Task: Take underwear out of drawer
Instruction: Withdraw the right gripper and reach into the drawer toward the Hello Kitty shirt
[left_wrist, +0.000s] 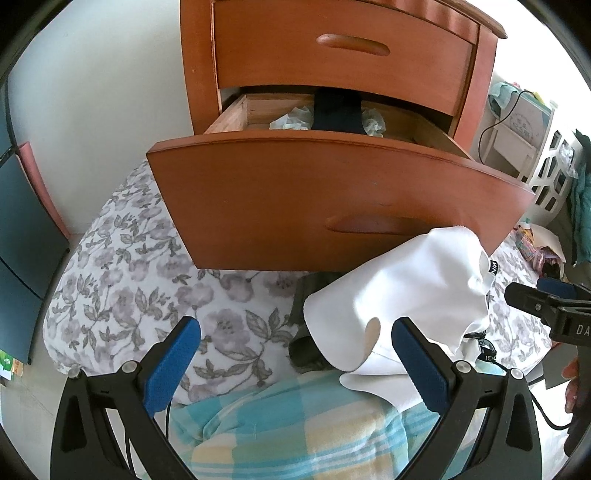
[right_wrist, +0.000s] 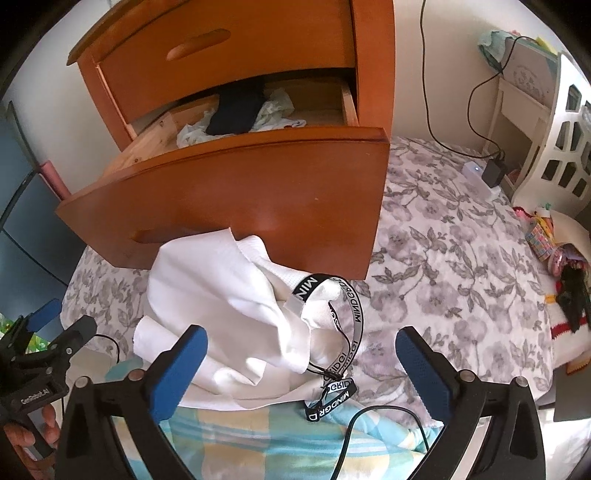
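My right tool (right_wrist: 299, 363) stands wide, grasping nothing; the smooth white underwear (right_wrist: 229, 314), banded in black lettered elastic, lies crumpled on the flowered bed (right_wrist: 461, 258) below the curved wooden drawer (right_wrist: 236, 199). My left tool (left_wrist: 295, 347) also gapes empty. Dark and pale cloth (left_wrist: 334, 116) fills the drawer.

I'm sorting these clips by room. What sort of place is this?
Most likely a bedroom: a wooden chest of drawers with its lower drawer pulled out over a bed with a floral quilt, and clothing lying in the drawer.
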